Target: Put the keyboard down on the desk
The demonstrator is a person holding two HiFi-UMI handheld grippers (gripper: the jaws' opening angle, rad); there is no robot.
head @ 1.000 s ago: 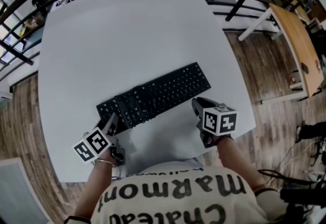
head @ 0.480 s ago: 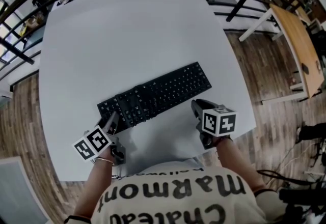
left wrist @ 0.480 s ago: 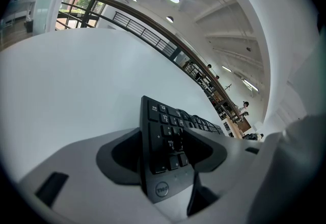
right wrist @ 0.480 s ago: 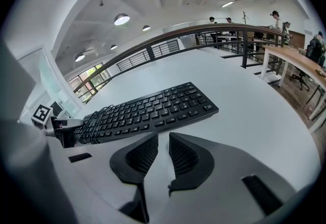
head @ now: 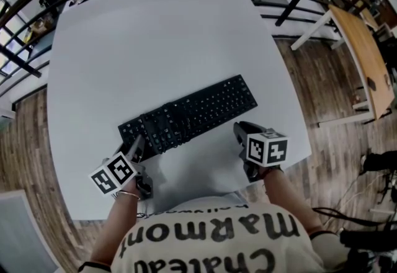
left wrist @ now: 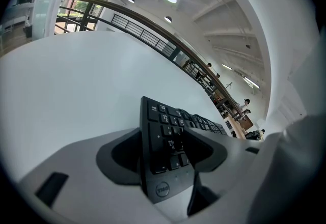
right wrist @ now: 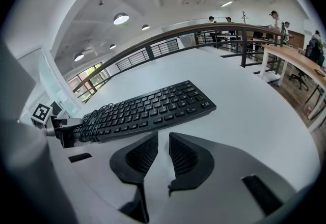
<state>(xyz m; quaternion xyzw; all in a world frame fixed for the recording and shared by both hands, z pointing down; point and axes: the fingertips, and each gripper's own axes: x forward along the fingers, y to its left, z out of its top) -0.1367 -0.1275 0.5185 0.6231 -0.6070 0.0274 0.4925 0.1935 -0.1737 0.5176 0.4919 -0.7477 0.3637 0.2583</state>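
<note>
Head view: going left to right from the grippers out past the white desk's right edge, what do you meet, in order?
left gripper → keyboard → right gripper → wooden table

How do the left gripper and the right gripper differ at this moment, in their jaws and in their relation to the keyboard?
The left gripper clamps one end of the keyboard in its jaws; the right gripper holds nothing, its jaws close together. The left gripper touches the keyboard; the right gripper is apart from it, near its long edge. Both tilt down toward the desk.
</note>
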